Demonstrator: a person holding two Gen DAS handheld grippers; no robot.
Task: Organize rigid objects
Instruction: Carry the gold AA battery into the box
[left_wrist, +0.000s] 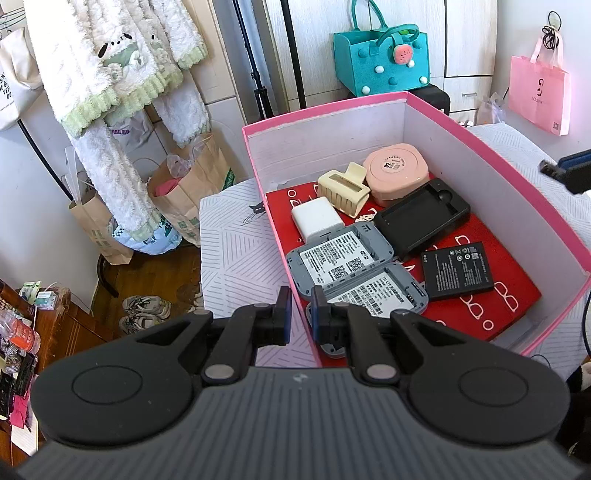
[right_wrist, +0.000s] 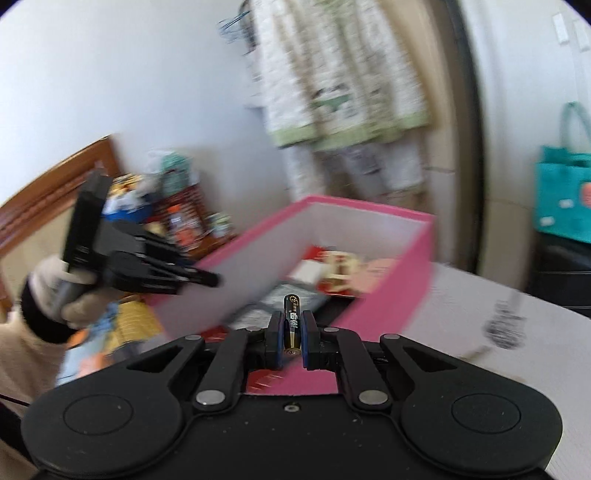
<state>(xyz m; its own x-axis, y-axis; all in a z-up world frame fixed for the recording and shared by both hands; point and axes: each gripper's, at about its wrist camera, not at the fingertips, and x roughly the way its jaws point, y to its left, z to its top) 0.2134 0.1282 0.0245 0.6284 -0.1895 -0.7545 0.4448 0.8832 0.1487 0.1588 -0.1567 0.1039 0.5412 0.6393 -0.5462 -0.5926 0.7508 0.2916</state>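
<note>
We see the right gripper (right_wrist: 291, 334) pinching a small black-and-gold battery (right_wrist: 291, 325) between its blue pads, the battery lying lengthwise along the fingers. It hangs over the near wall of the pink box (right_wrist: 391, 291), which fills the view from 10 to 1 o'clock; that view is motion-blurred.

In the left wrist view the left gripper (left_wrist: 300, 314) sits at the box's near-left wall, jaws slightly apart, with nothing between them. Inside the box (left_wrist: 325, 110): two grey devices (left_wrist: 336, 254) at 6 o'clock, a flat black battery (left_wrist: 456, 269) at 4, a black cradle (left_wrist: 421, 218) at centre, a white charger (left_wrist: 317, 218) at 9, a cream hair clip (left_wrist: 343, 188) and pink case (left_wrist: 397, 171) toward 12.
</note>
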